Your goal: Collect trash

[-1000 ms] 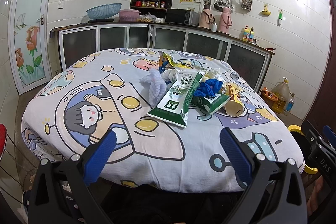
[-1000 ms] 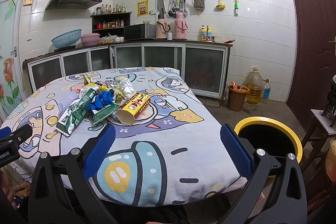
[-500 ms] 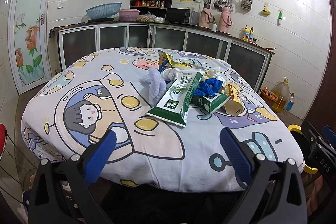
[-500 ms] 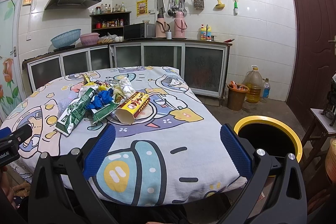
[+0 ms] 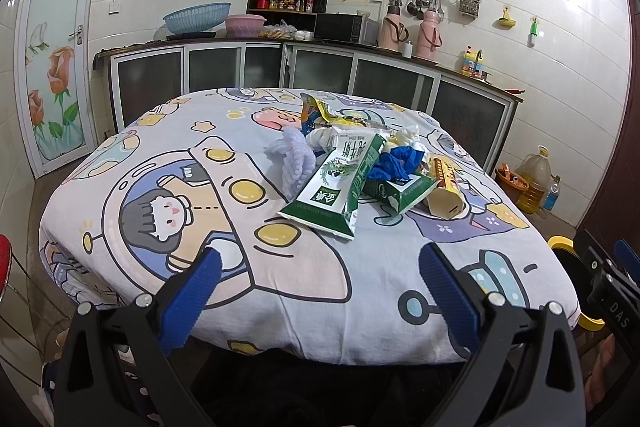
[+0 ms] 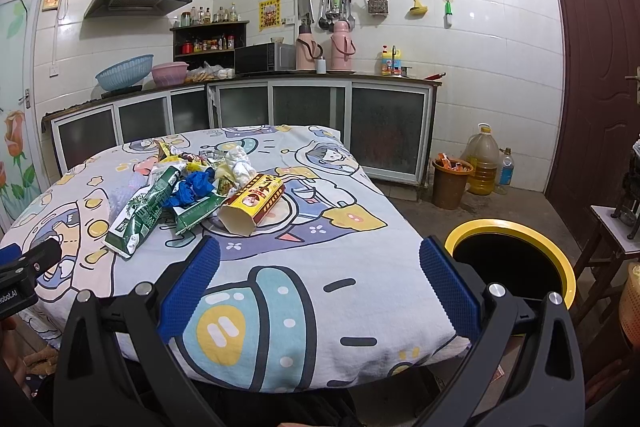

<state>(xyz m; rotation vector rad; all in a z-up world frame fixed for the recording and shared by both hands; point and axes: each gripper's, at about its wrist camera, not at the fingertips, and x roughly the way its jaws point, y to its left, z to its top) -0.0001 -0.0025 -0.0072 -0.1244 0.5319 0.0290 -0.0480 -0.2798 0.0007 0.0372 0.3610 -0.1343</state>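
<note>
On the round table's cartoon-print cloth (image 6: 320,267), mid-surface, sits the trash pile: long green-and-white crinkled wrapper (image 5: 340,183), crumpled blue plastic wad (image 6: 192,189), yellow-red open-ended carton (image 6: 254,205), white tissue ball (image 6: 240,165) — all touching or overlapping. Left gripper (image 5: 318,281) and right gripper (image 6: 318,269) both hang at the near table edge, fingers spread wide, nothing held; looks like pre-grasp, no item collected yet. Next probably: right reaches the carton, nearest on its side, then swings to the yellow-rimmed black bin (image 6: 516,255) just beside the table.
</note>
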